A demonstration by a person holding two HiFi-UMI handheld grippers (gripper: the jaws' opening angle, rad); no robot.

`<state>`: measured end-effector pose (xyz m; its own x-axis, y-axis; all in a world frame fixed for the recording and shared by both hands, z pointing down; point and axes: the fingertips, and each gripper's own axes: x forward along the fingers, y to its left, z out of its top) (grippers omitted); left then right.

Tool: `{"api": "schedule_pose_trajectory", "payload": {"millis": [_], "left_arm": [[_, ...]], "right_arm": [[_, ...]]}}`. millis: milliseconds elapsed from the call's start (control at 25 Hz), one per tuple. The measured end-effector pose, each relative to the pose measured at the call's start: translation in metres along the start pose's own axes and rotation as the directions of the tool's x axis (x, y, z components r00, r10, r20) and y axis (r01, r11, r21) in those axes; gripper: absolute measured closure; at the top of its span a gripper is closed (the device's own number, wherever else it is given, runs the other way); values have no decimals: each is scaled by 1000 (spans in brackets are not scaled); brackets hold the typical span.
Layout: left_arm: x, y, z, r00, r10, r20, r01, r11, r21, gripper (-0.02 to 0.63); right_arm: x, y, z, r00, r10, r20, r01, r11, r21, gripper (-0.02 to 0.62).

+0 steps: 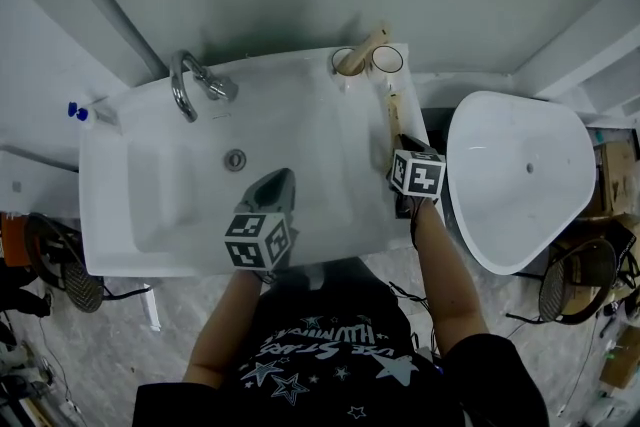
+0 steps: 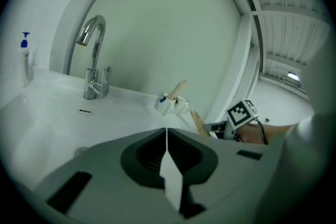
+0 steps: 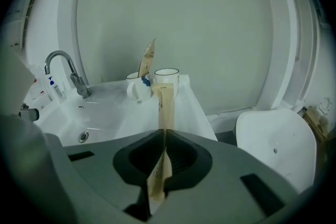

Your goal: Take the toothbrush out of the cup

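Right gripper (image 3: 164,137) is clamped narrow on a long flat beige paper-wrapped toothbrush (image 3: 165,105), which is clear of the white ceramic cup (image 3: 167,76) and over the white washbasin (image 1: 150,215) ledge. Taking it out looks basically done, only setting it down is left. Another beige pack (image 3: 147,60) sits in the neighbouring white mug (image 3: 137,89). Left gripper (image 2: 167,139) is closed, empty.

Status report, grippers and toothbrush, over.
Left gripper shut, empty. Right gripper shut on toothbrush, out of the cups. Another toothbrush stands in one cup. Nothing in the way.
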<state>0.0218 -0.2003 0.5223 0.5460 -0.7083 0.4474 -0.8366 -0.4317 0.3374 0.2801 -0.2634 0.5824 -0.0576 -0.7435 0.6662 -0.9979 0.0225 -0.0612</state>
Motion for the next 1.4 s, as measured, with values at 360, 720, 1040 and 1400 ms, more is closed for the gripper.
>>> {"api": "schedule_pose_trajectory", "payload": {"millis": [360,720,1040,1400], "left_arm": [[4,4,4,1000,20,2,-20,1000,-7,584],[8,0,4,1000,12,6,-12,1000,-11,584],[5,2,8,1000,15,19,-14,1000,-15,584],[3,7,31,997,31,67,-31,1000,-4,584]], "right_arm": [[11,-11,-18,997,-41,-72,44,999,28,566],[14,-4,-22,995,-6,-104,7,1000,4,557],[0,5,-3,999,23,-47,-24,1000,-20,465],[-20,39,86,956,148,252,-153,988,-1,466]]}}
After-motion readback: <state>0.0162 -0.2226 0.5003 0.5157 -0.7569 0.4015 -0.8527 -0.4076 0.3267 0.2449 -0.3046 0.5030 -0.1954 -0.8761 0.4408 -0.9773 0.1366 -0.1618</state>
